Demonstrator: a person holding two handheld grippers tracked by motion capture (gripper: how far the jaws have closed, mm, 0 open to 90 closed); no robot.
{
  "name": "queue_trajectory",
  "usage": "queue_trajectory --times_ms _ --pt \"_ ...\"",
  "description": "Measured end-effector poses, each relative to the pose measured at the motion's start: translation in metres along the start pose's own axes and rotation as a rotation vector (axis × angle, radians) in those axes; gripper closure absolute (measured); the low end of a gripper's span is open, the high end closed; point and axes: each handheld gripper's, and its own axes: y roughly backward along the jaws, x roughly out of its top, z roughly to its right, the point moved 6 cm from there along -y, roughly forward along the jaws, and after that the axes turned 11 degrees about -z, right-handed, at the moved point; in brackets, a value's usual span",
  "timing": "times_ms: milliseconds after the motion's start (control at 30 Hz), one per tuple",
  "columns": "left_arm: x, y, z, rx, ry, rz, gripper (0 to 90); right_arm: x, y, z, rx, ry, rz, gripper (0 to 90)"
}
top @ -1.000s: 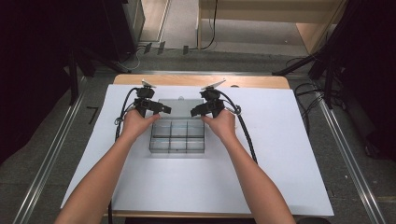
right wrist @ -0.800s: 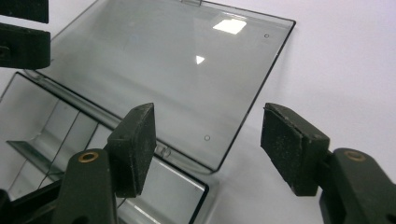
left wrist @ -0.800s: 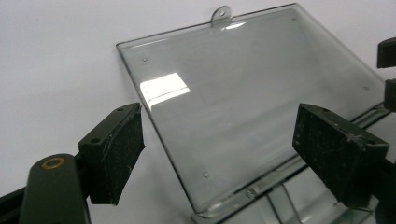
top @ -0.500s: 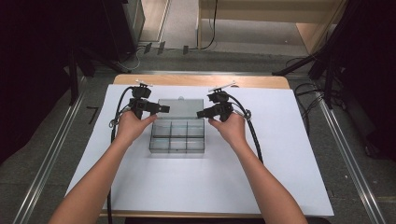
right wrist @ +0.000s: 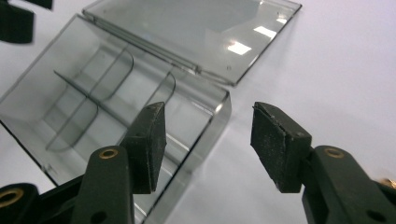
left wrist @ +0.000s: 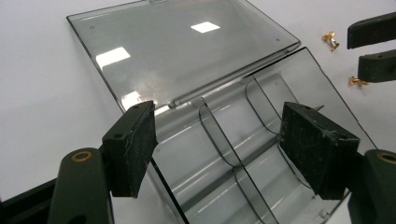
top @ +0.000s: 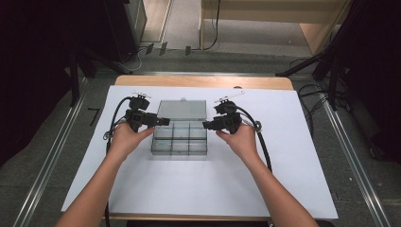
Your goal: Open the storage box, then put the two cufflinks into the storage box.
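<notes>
A clear plastic compartment box (top: 179,141) sits mid-table on a white sheet, its lid (top: 182,109) lying open flat behind it. My left gripper (top: 165,121) hovers at the box's left side and my right gripper (top: 205,125) at its right side, both pointing inward. In the left gripper view the left gripper (left wrist: 217,144) stands open over the box (left wrist: 261,93) near the hinge; its jaws have just been closing, with no pad touching anything. In the right gripper view the right gripper (right wrist: 208,140) is open above the box's corner (right wrist: 219,105); its jaws have also just been closing on nothing.
The white sheet (top: 283,179) covers most of the wooden table. Two small gold pieces (left wrist: 330,39) lie on the sheet beyond the box, near the other gripper's jaws (left wrist: 373,46). Cables trail from both grippers. Metal rails run along both table sides.
Both hands have drawn apart from the lid's back corners, outward and toward the person. Both pairs of jaws stand narrower. The box and lid have stayed put.
</notes>
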Motion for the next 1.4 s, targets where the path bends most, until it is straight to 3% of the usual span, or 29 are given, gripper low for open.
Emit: queue_trajectory --times_ms 267,500,800,967,1400 --pt "-0.016 0.007 0.007 0.017 -0.022 0.028 29.5 -0.018 0.008 -0.003 -0.009 0.027 -0.014 49.5" --pt "-0.024 0.01 0.004 0.03 -0.029 0.045 30.9 -0.029 0.011 0.004 0.001 0.016 -0.033 52.7" --pt "-0.025 0.011 0.002 0.004 -0.03 0.049 31.9 -0.032 0.016 0.015 -0.034 0.02 -0.049 55.1" --pt "-0.028 0.012 -0.002 0.009 -0.019 0.051 32.2 -0.036 0.013 0.019 -0.028 0.012 -0.093 55.5" --pt "-0.031 0.01 -0.009 0.007 -0.013 0.039 32.6 -0.048 0.014 0.031 -0.09 0.043 -0.198 54.9"
